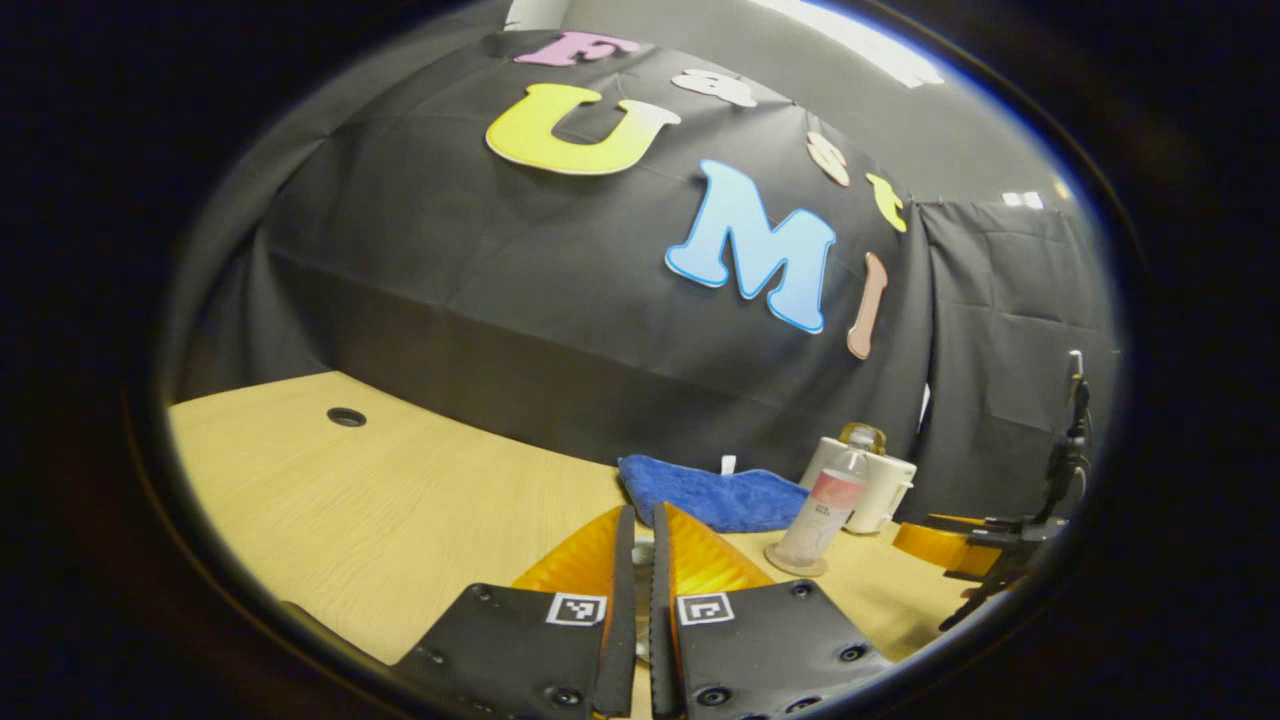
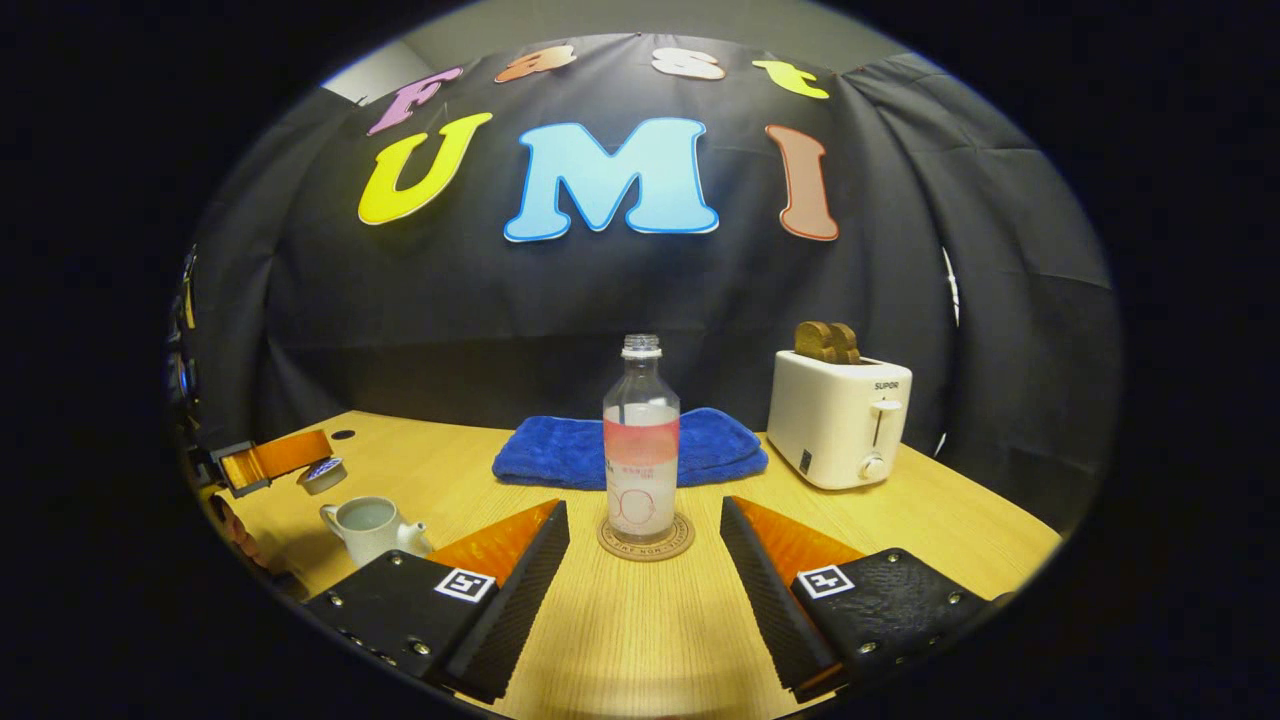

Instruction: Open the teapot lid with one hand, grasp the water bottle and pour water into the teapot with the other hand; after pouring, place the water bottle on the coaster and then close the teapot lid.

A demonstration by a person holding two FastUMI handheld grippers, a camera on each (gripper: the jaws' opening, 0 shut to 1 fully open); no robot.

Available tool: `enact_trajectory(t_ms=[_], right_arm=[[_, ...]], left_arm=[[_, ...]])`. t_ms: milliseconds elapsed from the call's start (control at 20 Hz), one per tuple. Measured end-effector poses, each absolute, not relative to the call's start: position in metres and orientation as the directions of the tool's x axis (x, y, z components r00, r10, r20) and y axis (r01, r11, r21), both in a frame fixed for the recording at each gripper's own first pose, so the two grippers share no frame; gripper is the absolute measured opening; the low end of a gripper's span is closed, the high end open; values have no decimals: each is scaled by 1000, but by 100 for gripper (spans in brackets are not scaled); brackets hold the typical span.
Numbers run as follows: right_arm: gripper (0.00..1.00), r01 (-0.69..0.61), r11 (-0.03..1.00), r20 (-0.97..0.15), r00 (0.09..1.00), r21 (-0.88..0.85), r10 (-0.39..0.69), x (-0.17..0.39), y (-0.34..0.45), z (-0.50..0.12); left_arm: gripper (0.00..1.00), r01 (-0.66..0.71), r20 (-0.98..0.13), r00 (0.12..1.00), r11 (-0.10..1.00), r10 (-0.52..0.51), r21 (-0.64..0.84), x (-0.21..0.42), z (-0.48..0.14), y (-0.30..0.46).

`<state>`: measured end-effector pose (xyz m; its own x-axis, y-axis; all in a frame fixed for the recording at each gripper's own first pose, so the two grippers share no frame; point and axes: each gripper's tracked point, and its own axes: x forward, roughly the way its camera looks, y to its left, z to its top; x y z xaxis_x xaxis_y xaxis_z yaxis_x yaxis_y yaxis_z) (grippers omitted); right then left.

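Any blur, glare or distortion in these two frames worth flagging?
Right gripper view: sharp and evenly lit; the water bottle on its coaster casts little shadow; fisheye bends the table edge. Left gripper view: tilted, strong barrel distortion; bright ceiling strip at the top; toaster soft near the rim.

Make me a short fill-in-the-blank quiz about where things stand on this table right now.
1. The water bottle stands upright on the ____.
2. The teapot sits on the table with its lid ____.
3. The right gripper faces the bottle with its fingers ____.
4. Behind the bottle lies a folded blue ____.

Missing words: coaster; off; open; towel
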<state>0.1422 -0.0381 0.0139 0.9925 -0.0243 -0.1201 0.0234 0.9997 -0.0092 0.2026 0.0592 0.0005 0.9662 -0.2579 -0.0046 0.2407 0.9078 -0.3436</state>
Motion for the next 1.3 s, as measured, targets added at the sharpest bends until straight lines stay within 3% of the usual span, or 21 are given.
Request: enact_trajectory(t_ms=[350,750,1300], right_arm=[[94,12,996,-91,996,-89,-20,103,-26,-3],[93,-34,996,-68,997,-88,28,94,-10,5],[94,-57,997,-54,997,-51,54,92,-6,9]], left_arm=[[12,233,-25,968,935,-249,-269,201,5,31],[12,199,-73,975,972,-209,-126,199,-6,1],[12,200,-71,976,978,-205,-64,202,-11,-12]])
